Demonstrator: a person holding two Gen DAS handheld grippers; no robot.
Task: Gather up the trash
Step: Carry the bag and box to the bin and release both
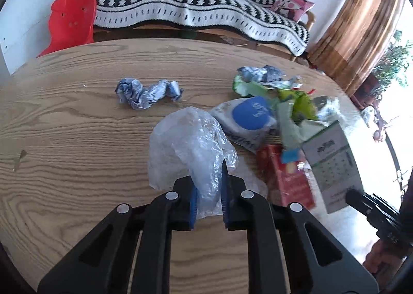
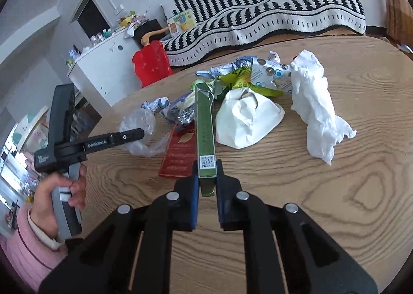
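Both grabs made: left hand-held gripper (image 1: 209,192) pinches the bag (image 1: 191,139), right hand-held gripper (image 2: 207,180) clamps the box (image 2: 205,139). Next, lift both clear of the worktop (image 2: 322,190).

Home living room, blanket-draped sofa (image 1: 196,7), wooden table (image 1: 77,118), white cabinet (image 2: 103,66)

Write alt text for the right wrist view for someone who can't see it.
The right gripper is shut on the end of a green box over a wooden table strewn with trash. At left, a hand holds the left gripper against a clear bag.
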